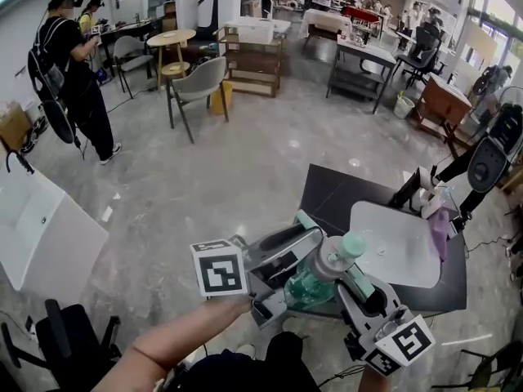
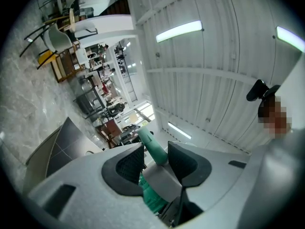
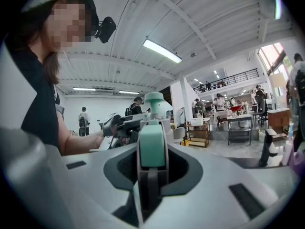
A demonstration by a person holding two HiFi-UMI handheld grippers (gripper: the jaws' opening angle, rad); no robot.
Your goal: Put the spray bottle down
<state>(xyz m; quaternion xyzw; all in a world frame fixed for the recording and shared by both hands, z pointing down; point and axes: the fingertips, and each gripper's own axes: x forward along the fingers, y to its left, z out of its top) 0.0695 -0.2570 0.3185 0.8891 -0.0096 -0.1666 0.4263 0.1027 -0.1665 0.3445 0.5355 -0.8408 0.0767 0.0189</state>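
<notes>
My left claw (image 2: 156,152) is closed on the bottle (image 1: 313,282): in the left gripper view its green body and mint spout sit between the two dark pads, pressed from both sides. My right claw (image 3: 152,162) grips the same bottle from the other side, shut on the grey and mint piece on its head, and in the right gripper view the round mint cap (image 3: 154,98) stands up just past that piece. In the head view the bottle hangs in the air between the two claws, tilted, with its cap toward the upper right. It is over the near left edge of the dark surface (image 1: 328,193) and touches nothing but my claws. A white board (image 1: 396,247) with rounded corners lies on that surface, with a purple thing (image 1: 440,229) at its right edge. Beyond is the grey floor (image 1: 245,162). Farther off stands a grey chair (image 1: 198,83), and at the far left a person (image 1: 72,76) in black stands with their back to me.
</notes>
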